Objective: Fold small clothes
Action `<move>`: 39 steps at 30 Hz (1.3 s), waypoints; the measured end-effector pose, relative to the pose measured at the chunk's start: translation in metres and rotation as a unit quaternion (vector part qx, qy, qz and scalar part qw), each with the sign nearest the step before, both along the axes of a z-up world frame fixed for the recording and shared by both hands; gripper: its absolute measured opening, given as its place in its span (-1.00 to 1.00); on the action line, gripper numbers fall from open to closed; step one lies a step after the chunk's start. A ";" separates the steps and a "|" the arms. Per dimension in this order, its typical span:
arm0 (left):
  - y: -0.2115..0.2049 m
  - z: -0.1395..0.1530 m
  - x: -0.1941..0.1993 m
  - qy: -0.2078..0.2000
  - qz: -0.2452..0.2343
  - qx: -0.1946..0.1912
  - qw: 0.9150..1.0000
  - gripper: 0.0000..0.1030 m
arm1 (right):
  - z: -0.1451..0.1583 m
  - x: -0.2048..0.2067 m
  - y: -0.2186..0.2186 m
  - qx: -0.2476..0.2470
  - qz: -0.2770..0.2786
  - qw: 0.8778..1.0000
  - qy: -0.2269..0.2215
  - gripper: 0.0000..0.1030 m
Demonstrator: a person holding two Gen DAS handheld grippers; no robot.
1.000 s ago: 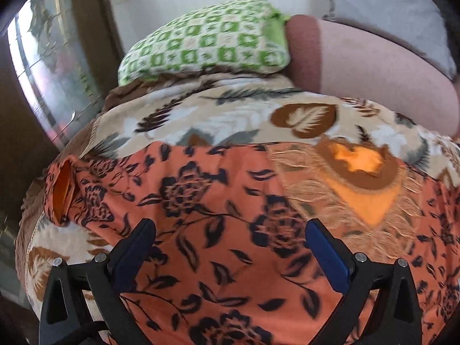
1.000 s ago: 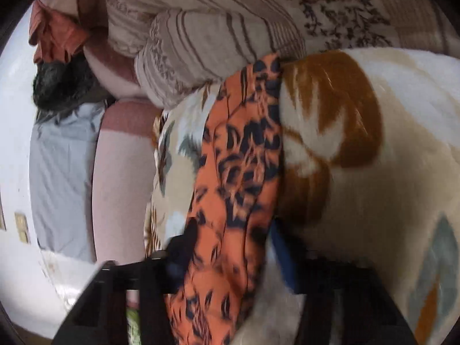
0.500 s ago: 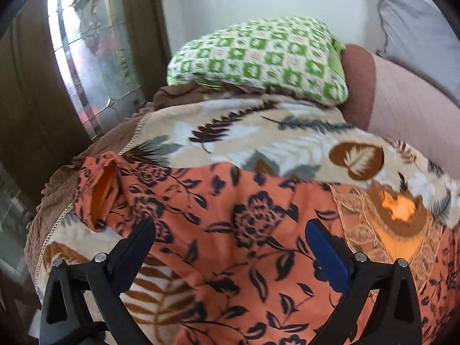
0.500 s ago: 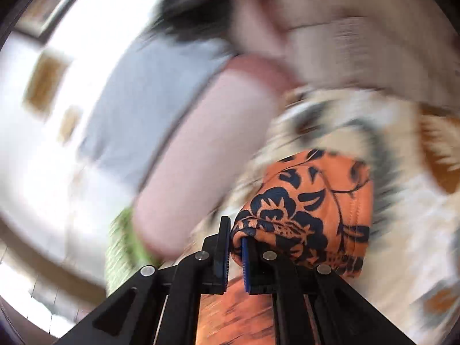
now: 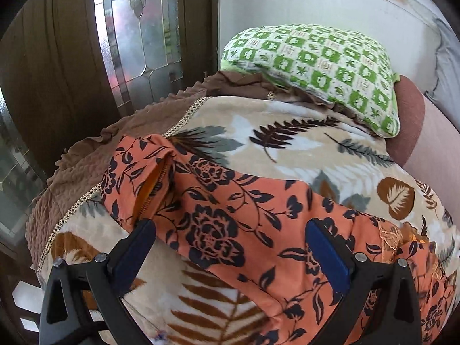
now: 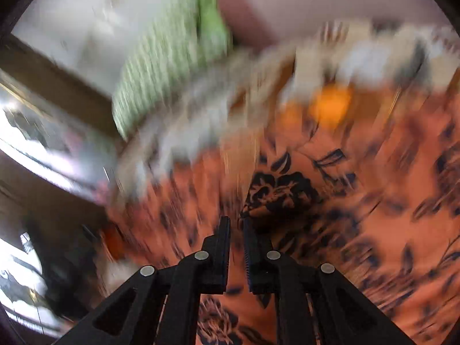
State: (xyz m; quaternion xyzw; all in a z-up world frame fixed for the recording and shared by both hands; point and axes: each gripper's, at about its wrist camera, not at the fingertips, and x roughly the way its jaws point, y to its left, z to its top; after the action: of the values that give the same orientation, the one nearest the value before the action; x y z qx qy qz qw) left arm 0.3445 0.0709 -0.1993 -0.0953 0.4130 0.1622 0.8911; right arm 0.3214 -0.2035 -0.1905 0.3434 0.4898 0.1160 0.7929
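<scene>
Now the right tongs (image 6: 236,230) are nearly closed, pinching a fold of the orange floral garment (image 5: 230,218). The left tongs (image 5: 230,247) gape wide, empty, above its sleeve (image 5: 138,178), which runs leftward across the bed blanket (image 5: 287,143).

This is a lived-in room of a home, a bedroom or sitting room with a bed or daybed in it. A plush leaf-patterned blanket (image 5: 287,149) is spread over a frilled brown quilted cover (image 5: 86,166), with a green-and-white checked pillow (image 5: 316,66) at the far end beside a pink-and-maroon bolster (image 5: 422,132), and an orange floral garment (image 5: 230,224) lies across the blanket. Behind the bedding stand a dark wooden door frame (image 5: 57,72) with leaded, frosted decorative glass (image 5: 143,34) and a glossy white tiled wall (image 5: 287,0) with a patterned border, all household fittings.
</scene>
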 end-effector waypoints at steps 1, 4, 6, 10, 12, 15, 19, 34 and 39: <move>0.003 0.000 0.000 0.000 0.001 -0.004 1.000 1.00 | -0.014 -0.002 0.015 -0.003 0.023 0.999 0.024 -0.77; 0.006 0.001 0.000 0.000 0.003 -0.014 1.000 1.00 | -0.027 -0.023 0.033 0.001 0.065 0.998 0.025 -0.78; 0.004 0.000 0.000 0.005 -0.001 -0.017 1.000 1.00 | -0.020 -0.038 0.027 -0.001 0.081 0.997 0.007 -0.77; 0.002 0.001 -0.001 0.010 -0.001 -0.018 1.000 1.00 | -0.008 -0.052 -0.001 -0.004 0.090 0.996 -0.019 -0.77; 0.003 0.003 -0.004 0.005 0.000 -0.021 1.000 1.00 | -0.002 -0.046 -0.019 0.009 0.052 0.998 -0.035 -0.77; 0.007 0.005 -0.004 0.005 0.003 -0.018 1.000 1.00 | -0.006 -0.036 -0.069 0.058 -0.063 0.996 -0.037 -0.63; 0.017 0.003 -0.002 0.010 0.016 -0.029 0.999 1.00 | -0.062 -0.008 -0.117 0.182 -0.223 0.957 0.040 0.37; 0.026 0.000 0.001 0.018 0.023 -0.032 0.999 1.00 | 0.024 -0.011 -0.071 0.135 -0.074 0.982 -0.108 0.37; 0.058 -0.010 0.008 0.050 0.056 -0.035 0.997 1.00 | -0.040 -0.052 -0.131 0.079 -0.157 0.984 -0.014 -0.03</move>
State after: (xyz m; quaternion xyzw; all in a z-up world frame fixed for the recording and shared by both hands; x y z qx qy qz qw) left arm 0.3530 0.1292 -0.2091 -0.1410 0.4568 0.2014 0.8549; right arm 0.2693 -0.3344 -0.2303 0.4758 0.4082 0.0331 0.7784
